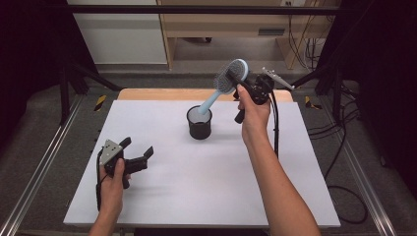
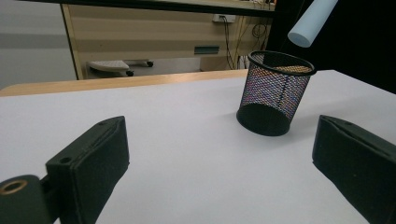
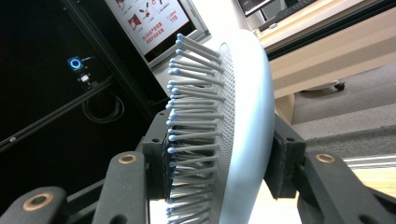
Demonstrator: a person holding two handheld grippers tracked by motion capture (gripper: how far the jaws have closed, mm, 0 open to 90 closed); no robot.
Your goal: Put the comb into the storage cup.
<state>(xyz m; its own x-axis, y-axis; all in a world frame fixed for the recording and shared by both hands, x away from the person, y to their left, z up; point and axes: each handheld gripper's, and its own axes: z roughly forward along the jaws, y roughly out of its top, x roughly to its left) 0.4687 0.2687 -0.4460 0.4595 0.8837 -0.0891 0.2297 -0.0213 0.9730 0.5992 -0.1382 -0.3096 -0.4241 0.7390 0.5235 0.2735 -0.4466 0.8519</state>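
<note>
The right hand-held gripper [image 3: 219, 182] clamps the hairbrush [image 3: 233, 121] head; the high view shows its handle over the mesh cup [image 1: 199, 124].

The wall poster [image 3: 152, 21] bears red pictograms and illegibly small print.

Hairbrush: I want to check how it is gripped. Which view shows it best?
The high view: the whole hairbrush shows, its head in the right gripper. The right gripper view shows bristles between the jaws; the left gripper view, the handle tip.
</note>
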